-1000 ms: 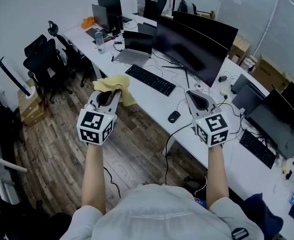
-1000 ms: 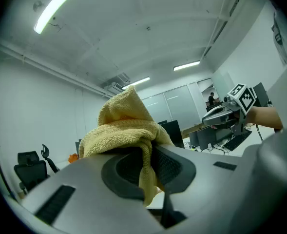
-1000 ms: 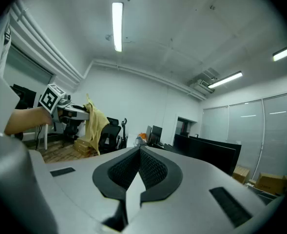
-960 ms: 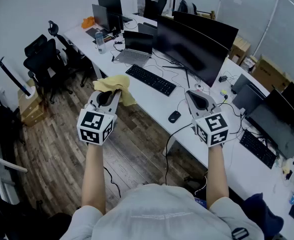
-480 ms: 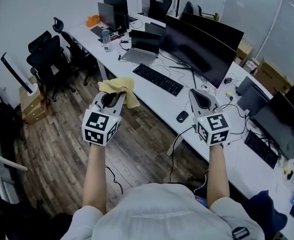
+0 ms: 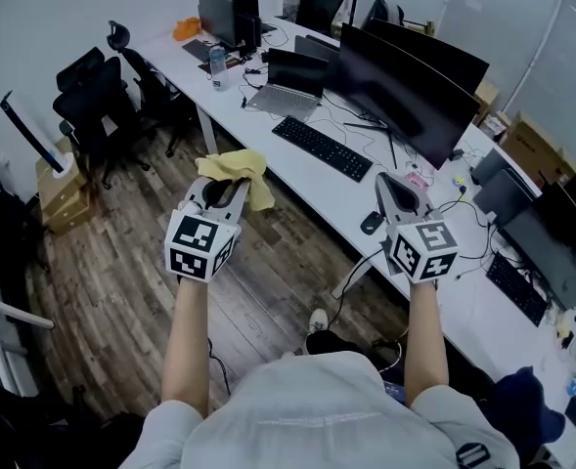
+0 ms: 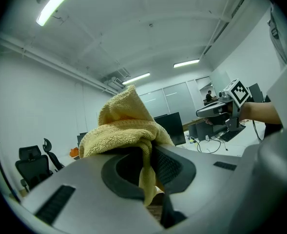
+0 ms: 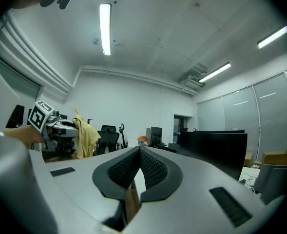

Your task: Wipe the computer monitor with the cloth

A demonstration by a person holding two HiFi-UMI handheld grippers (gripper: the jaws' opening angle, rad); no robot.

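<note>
The left hand-held gripper (image 6: 227, 186) is clamped on the yellow cloth (image 6: 243, 167), which bunches above its jaws, over the wooden floor (image 6: 121, 262) just short of the counter (image 6: 302, 182). The right hand-held gripper (image 6: 393, 190), jaws together with nothing between them, hangs before the dark monitor (image 6: 410, 91).

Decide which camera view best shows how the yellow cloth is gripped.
The left gripper view: the yellow cloth fills its centre, pinched in the jaws of the left gripper. The head view shows only a small bunch at that gripper's tip. The right gripper view shows it tiny, hanging at the far left.
</note>
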